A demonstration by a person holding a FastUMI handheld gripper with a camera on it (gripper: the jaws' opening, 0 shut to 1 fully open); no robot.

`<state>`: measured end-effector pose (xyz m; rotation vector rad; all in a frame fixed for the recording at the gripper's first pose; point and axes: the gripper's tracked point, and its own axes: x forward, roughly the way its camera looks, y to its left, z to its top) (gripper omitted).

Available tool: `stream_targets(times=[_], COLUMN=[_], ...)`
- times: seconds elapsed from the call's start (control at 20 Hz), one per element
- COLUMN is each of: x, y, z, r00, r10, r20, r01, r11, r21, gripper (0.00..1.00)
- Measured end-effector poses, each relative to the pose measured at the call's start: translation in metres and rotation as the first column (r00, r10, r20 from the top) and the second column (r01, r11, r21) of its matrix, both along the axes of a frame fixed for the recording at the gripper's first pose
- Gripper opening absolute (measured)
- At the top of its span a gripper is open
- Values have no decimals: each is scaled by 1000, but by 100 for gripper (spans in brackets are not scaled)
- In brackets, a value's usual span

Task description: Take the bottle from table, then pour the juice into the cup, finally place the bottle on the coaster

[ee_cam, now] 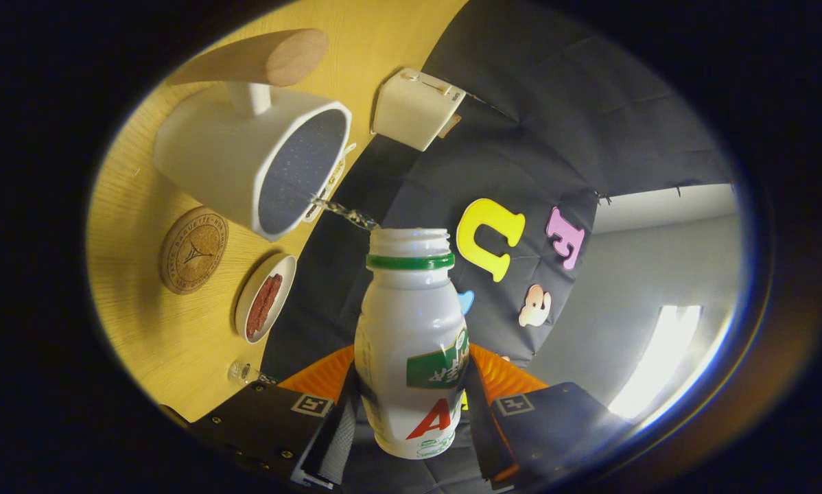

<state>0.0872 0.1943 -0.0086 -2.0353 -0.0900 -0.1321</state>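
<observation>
**Bottle tipped, stream reaching the cup**

The gripper (411,412) pinches the white plastic bottle with a green neck ring and green-and-red label (411,357) around its lower body, one of the fingers (346,418) pressed on each flank, so the open mouth points away from them. The whole view is rolled over, which fits a bottle tilted for pouring: a thin clear stream (346,213) leaves the threaded mouth and runs to the rim of the white ceramic cup with a dark speckled inside (246,158), which stands on the yellow wood-grain surface (171,343).

Just beside the cup lies the round cork coaster with a stamped emblem (193,250), bare and ready for the bottle. Next to it sits a small white dish holding something reddish-brown (265,297), probably a snack. A pale wooden cylinder (260,58) and a cream box-like device (416,106) lie beyond the cup.

The bottle's base is hidden between the fingers, and how much juice has collected in the cup cannot be made out.
</observation>
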Motion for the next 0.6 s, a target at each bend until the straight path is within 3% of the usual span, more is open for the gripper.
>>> stream_targets(times=[0.6], x=[1], y=[11], z=[-13], r00=[999], r10=[37], r20=[-26], r01=[-40], r11=[990], r21=[-134], gripper=[71])
